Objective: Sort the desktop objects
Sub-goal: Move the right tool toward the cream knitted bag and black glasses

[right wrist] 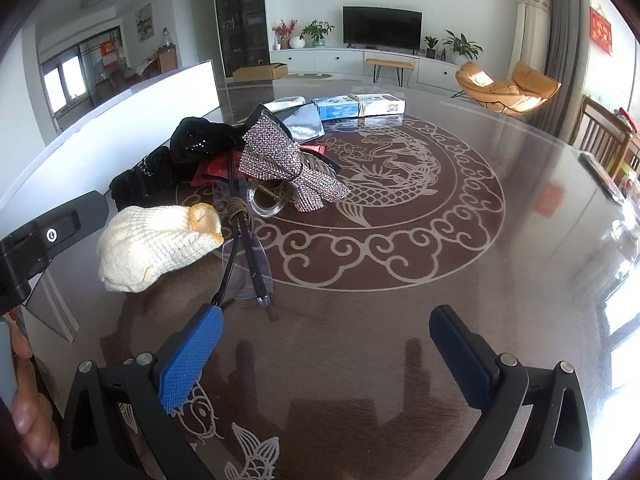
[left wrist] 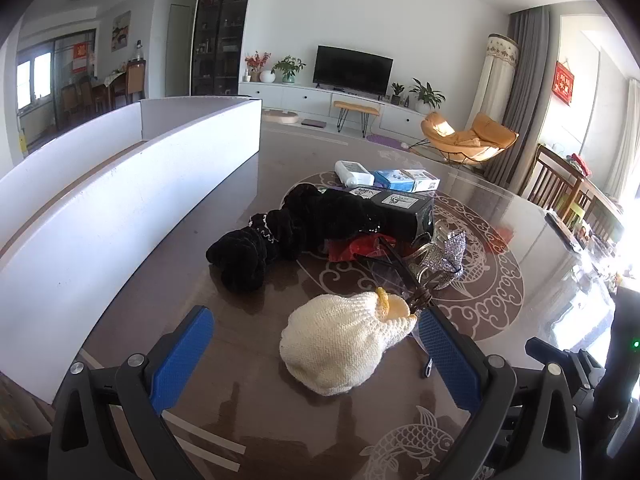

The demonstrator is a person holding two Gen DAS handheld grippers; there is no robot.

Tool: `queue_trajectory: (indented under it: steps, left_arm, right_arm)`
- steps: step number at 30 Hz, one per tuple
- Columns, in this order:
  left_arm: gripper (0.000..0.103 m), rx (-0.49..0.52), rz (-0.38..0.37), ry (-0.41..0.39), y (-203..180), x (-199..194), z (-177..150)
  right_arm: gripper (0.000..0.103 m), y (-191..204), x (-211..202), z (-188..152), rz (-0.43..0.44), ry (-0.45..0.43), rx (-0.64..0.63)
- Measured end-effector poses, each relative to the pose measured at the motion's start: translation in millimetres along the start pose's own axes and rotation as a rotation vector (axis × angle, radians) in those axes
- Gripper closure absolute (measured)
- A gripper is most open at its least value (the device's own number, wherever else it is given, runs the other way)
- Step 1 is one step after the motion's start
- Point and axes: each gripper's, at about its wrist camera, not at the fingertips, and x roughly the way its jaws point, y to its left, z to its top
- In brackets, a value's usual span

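Desktop objects lie in a loose cluster near the middle of the tabletop, a glossy brown surface with a pale fish-and-cloud pattern. Nearest the cameras is a cream knitted item with a yellow detail at one end; in the left wrist view it sits between the two blue pads, but neither pad presses on it. Just beside it lies a pair of clear glasses with dark temples, one temple tip reaching close to the right gripper's left pad. Behind these sit a black fabric piece, a red packet partly under it, and a rhinestone bow resting against a clear round object, which cannot be identified. Farther back are a black box, a white bottle lying on its side, and a blue-and-white carton.

Left gripper: jaws spread wide, released, holding nothing. Right gripper: jaws equally wide, released, over bare tabletop with nothing between them. A white partitioned bin stands along the left edge of the tabletop, well apart from the cluster. A hand shows at the lower left of the right wrist view.
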Motion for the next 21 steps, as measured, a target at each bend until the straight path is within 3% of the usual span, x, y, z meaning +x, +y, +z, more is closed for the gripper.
queue_trajectory:
  steps: [21]
  left_arm:
    - [0.0,-0.014,-0.001,0.016,2.5,2.7,-0.9]
  right_arm:
    - [0.0,8.7,6.1,-0.5,0.013,0.026,-0.035]
